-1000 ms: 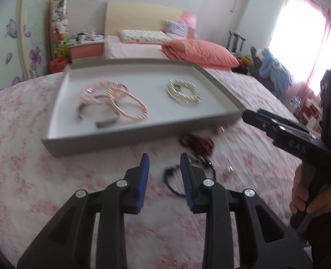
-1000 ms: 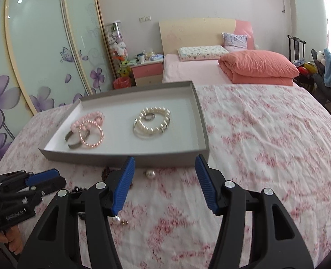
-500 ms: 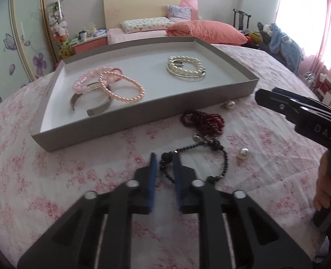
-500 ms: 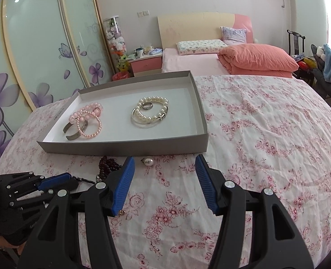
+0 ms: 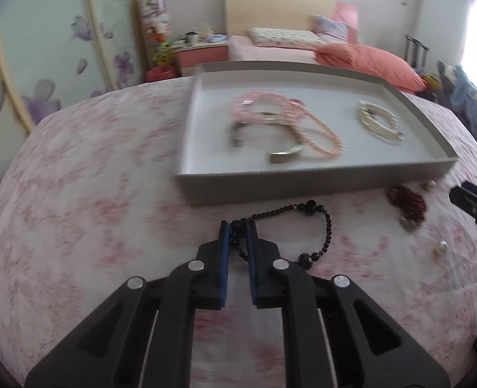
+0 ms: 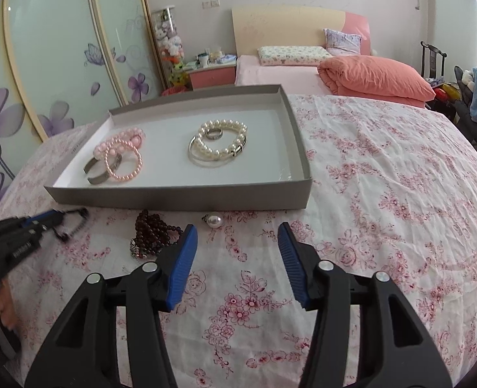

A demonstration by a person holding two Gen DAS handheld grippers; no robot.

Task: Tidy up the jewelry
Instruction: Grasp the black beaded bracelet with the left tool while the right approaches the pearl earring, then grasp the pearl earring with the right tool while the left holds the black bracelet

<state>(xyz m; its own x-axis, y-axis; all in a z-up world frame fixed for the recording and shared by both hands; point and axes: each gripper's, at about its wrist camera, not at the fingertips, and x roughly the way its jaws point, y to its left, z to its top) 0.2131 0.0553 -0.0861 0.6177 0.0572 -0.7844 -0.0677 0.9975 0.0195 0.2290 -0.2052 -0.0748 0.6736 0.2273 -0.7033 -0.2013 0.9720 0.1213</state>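
A: What is changed from a second ago?
B: The left claw [image 5: 237, 226], wider then, is now clamped on the black bead bracelet [image 5: 316, 218] on the bed [image 6: 384, 194], just beside the grey tray [image 5: 303, 184]; the right claw [image 6: 237, 231] is closing, nothing between.
A: Any writing?
B: Too blurred to be read

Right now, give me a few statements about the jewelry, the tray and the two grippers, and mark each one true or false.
1. The left gripper is shut on the black bracelet. True.
2. The dark red beads lie inside the tray. False: they lie on the bedspread in front of it.
3. The right gripper holds the loose pearl. False: its fingers are closing with nothing between them; the pearl lies beyond them.
4. A pink bead bracelet is in the tray. True.
5. The white pearl bracelet is in the tray. True.
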